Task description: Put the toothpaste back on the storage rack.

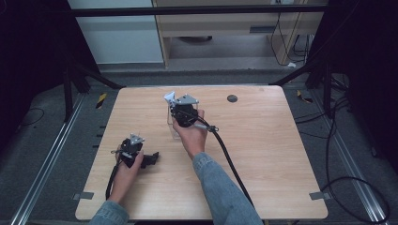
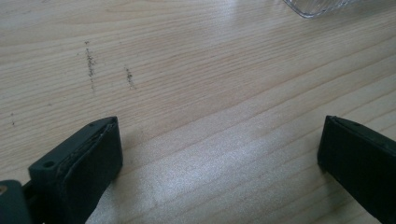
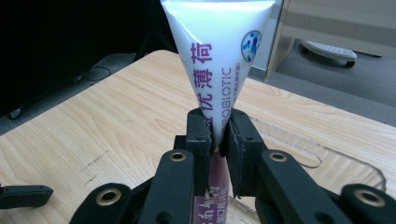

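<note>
Toothpaste tube (image 3: 215, 60), white with purple Chinese characters and the word "PROBIOTIC" printed along it, is standing upright near the middle of the tabletop (image 1: 263, 154), its flat crimped end pointing up and its lower part sitting inside a clear plastic container (image 1: 174, 123). Going from largest to smallest: the tabletop, a light wood-grain surface, is carrying everything, with a small dark round disc (image 1: 232, 98) lying on it beyond and to the right of the tube. The clear plastic container is sitting just behind the person's right hand (image 1: 191, 136), and in the right gripper view its transparent rim (image 3: 299, 144) is lying just past the tube. The right hand-held gripper (image 3: 217, 135) is clenching the tube between its two black jaws, squeezing it where the white body narrows, with the tube's purple lower part showing beneath the grip. The left hand-held gripper (image 1: 151, 159) is resting low over the tabletop, nearer the person and well to the left of the tube, held in the left hand (image 1: 129, 164). Its jaws are standing released, wide apart, with bare wood between them, and a corner of the clear container (image 2: 317, 7) is peeking in at the top edge of the left gripper view.
</note>
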Available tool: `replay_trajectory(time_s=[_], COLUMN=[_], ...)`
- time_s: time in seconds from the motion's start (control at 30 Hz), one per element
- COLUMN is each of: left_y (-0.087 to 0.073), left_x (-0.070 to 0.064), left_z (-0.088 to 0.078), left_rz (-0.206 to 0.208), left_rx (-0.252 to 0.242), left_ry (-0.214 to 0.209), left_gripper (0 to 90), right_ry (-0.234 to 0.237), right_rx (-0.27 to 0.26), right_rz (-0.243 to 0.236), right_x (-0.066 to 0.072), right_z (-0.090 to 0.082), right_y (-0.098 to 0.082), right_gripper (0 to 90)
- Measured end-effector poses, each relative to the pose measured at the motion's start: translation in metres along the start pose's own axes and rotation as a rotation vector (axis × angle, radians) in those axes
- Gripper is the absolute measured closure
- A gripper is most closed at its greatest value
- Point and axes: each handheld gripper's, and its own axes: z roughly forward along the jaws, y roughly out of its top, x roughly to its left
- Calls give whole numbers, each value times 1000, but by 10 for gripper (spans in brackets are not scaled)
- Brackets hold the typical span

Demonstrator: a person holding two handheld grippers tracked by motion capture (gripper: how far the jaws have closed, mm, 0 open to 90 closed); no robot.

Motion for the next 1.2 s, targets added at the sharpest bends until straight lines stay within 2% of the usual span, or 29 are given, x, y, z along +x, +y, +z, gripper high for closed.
replay_trajectory(time_s=[0.8, 1.2], left_y=[0, 0], left_x=[0, 0], left_z=[0, 0], left_rz=[0, 0], left_rx=[0, 0], left_ry=[0, 0], left_gripper=[0, 0], right_ry=[3, 1], right_rx=[17, 32], right_rz=[5, 37], right_x=[1, -5], right_z=[5, 17], right_y=[-1, 4], right_gripper=[797, 792])
